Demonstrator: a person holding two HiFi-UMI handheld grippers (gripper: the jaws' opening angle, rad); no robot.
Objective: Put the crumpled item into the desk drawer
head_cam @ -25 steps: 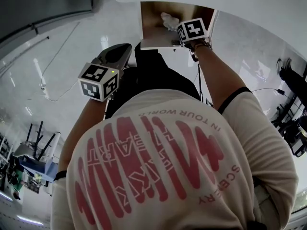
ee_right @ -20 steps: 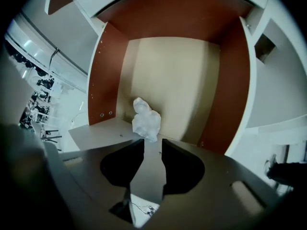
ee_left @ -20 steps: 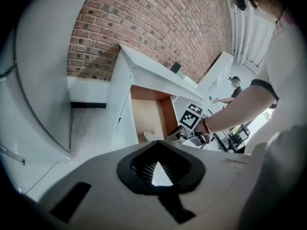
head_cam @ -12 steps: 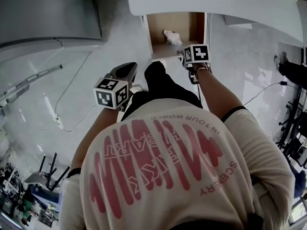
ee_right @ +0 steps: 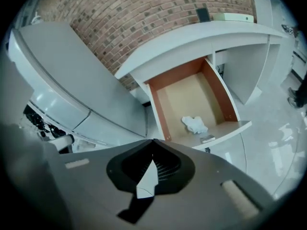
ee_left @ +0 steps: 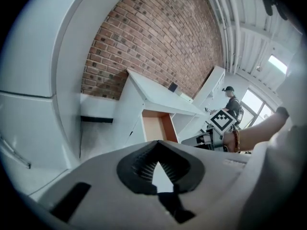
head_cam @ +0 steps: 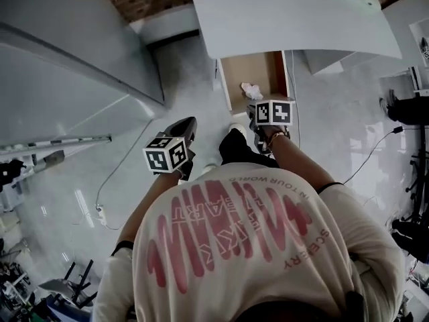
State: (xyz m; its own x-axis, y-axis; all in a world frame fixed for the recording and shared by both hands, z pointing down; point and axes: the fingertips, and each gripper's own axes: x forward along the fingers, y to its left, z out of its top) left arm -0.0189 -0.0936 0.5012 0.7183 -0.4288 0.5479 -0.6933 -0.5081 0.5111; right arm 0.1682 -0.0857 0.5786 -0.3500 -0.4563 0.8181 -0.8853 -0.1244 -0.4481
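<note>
The crumpled white item (ee_right: 194, 124) lies inside the open desk drawer (ee_right: 168, 110), near its front panel; in the head view the item (head_cam: 252, 90) shows in the same drawer (head_cam: 230, 76). My right gripper (ee_right: 153, 141) hangs above and in front of the drawer, clear of the item, its jaws shut with nothing between them. Its marker cube (head_cam: 273, 112) sits just before the drawer front. My left gripper (ee_left: 157, 142) is held off to the left, away from the drawer, jaws shut and empty; its cube (head_cam: 167, 154) shows at the person's left arm.
The white desk top (head_cam: 288, 15) overhangs the drawer. A large white rounded unit (head_cam: 67, 79) stands to the left and a brick wall (ee_right: 144, 18) behind. Cables (head_cam: 114, 180) lie on the glossy floor. Stands and gear (head_cam: 409, 113) are at the right. A person (ee_left: 232, 99) stands far off.
The right gripper has drawn back from the drawer toward the person, leaving the crumpled item inside. The head view has pulled up and away, so the drawer looks smaller and more desk shows.
</note>
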